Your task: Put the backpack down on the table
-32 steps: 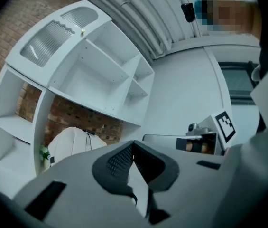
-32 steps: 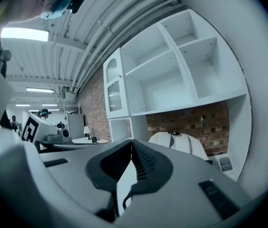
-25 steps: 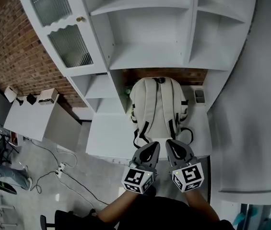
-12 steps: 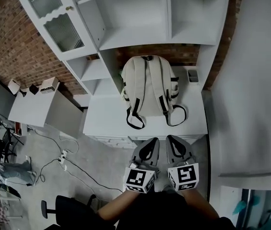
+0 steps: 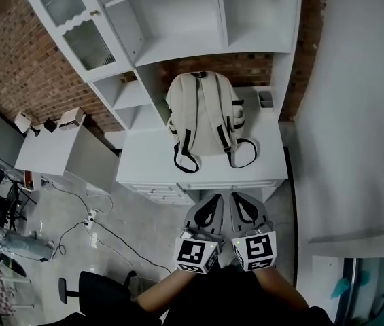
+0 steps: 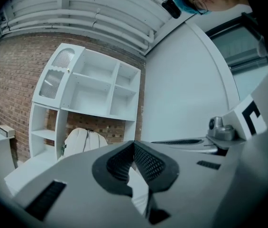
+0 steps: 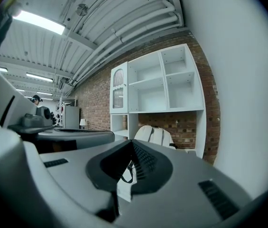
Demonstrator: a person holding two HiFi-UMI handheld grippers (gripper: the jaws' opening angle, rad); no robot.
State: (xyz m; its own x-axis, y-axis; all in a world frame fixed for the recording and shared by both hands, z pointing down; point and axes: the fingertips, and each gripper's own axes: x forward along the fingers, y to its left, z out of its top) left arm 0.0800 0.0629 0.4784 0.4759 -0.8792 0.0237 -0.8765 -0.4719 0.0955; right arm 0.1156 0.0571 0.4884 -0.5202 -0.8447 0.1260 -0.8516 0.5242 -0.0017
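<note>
Since holding nothing in shut left gripper or shut right gripper, seemingly done placing backpack on table well ahead; just keep clear.

Free tabletop left of backpack

The head view looks steeply down from high above, well back from the backpack, which stands on the table. The left gripper view faces the backpack about level from well off, seeing it just left of its jaws. The right gripper view faces the backpack likewise, just above its jaws. All three share the backpack and the white shelf unit behind it.
</note>
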